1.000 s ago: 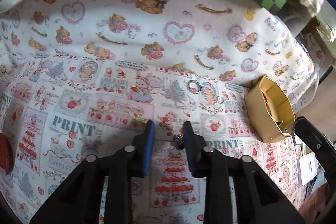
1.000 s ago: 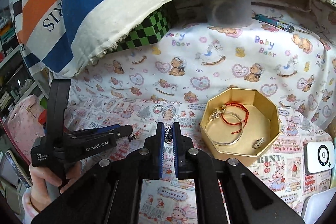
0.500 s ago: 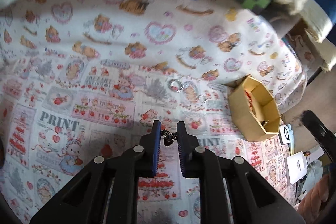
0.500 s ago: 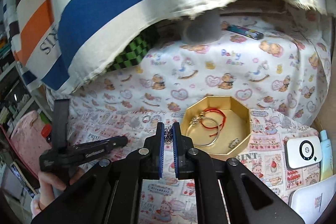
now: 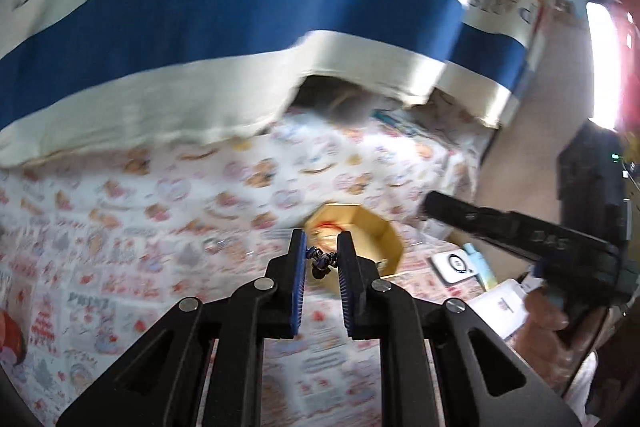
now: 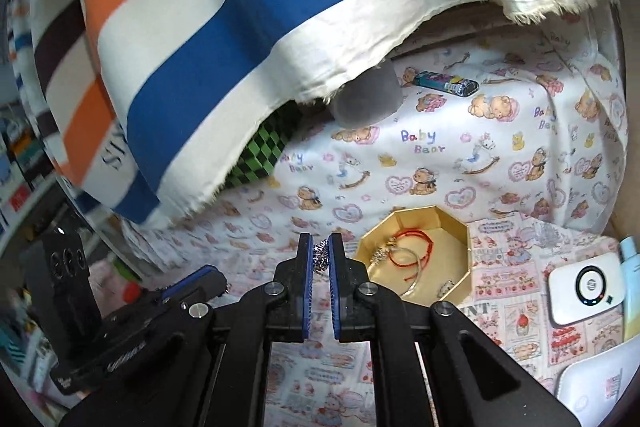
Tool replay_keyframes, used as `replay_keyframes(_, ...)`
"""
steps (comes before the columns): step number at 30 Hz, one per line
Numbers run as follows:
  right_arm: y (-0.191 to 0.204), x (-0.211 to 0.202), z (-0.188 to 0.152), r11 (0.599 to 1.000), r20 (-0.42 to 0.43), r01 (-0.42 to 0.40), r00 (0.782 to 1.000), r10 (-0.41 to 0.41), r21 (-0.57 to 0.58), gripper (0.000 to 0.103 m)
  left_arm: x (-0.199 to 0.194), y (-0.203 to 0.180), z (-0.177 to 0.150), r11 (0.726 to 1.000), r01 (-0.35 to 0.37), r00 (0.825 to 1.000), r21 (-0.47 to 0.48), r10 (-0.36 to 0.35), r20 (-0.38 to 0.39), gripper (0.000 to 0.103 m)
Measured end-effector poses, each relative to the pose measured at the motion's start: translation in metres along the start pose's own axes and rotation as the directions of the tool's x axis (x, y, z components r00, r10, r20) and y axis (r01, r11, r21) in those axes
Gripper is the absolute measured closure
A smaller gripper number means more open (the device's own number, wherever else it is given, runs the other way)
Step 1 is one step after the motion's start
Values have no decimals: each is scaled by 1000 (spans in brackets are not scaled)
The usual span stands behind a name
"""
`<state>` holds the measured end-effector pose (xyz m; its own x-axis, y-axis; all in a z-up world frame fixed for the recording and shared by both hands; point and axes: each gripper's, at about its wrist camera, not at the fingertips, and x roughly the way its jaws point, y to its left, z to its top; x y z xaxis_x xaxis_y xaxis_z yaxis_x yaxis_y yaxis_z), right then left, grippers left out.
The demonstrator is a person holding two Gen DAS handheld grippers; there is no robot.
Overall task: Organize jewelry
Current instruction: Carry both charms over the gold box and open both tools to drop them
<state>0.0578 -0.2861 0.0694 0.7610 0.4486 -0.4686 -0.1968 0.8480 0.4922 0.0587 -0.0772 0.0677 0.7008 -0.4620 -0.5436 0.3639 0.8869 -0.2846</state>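
A gold octagonal box [image 6: 452,227] sits on the printed cloth; it also shows in the left wrist view [image 5: 384,231]. Inside it lie a red cord bracelet [image 6: 416,239], a silver bangle [image 6: 404,263] and a small silver piece [image 6: 446,286]. My left gripper [image 5: 322,261] is shut on a small dark jewelry piece [image 5: 320,261] and holds it in the air in front of the box. My right gripper [image 6: 320,255] is shut on a small silver jewelry piece [image 6: 320,254], lifted just left of the box.
A striped blue, white and orange cloth [image 6: 240,27] hangs over the back. A lighter [image 6: 446,82] and a grey object [image 6: 366,103] lie behind. A white device [image 6: 586,287] and a white case [image 6: 600,383] sit right of the box. A ring [image 5: 214,244] lies on the cloth.
My left gripper closed on the dark piece, lifted it off the cloth and swung right toward the box. My right gripper rose and drew back a little, still holding its silver piece.
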Motion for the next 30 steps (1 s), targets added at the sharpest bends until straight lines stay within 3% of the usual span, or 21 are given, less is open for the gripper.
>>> replay_keyframes(6, -33, 18, 3, 995, -54, 30, 998, -25, 90, 95, 60, -23, 20, 1000, 9, 992, 3, -9, -126, 89)
replay_keyframes(9, -50, 27, 4, 990, -69, 51, 997, -42, 128, 95, 86, -29, 16, 1000, -29, 987, 2, 28, -157, 89)
replay_keyframes(13, -79, 38, 6, 978, -98, 31, 995, -11, 206, 95, 110, -30, 5, 1000, -12, 980, -13, 9, -200, 89)
replay_keyframes(20, -100, 53, 4, 967, -129, 21, 992, 13, 254, 95, 120, -23, -9, 999, -41, 992, -21, 38, -118, 88)
replay_keyframes(22, -100, 55, 4, 971, -127, 49, 992, -19, 233, 95, 116, -24, -9, 1000, -15, 995, -13, 14, -98, 79)
replay_keyframes(23, -98, 54, 5, 975, -115, 76, 992, -53, 207, 95, 115, -26, -10, 1000, -2, 994, 3, 2, -105, 63)
replay_keyframes(24, -96, 52, 6, 979, -105, 94, 992, -76, 182, 95, 113, -27, -11, 1000, -21, 995, 20, 23, -93, 58)
replay_keyframes(26, -96, 51, 6, 981, -98, 89, 992, -73, 173, 94, 103, -28, -11, 996, -71, 995, 46, 74, -61, 60)
replay_keyframes(30, -90, 46, 9, 986, -78, 90, 994, -80, 141, 83, 83, -12, -1, 998, -56, 998, -17, 55, -30, 59)
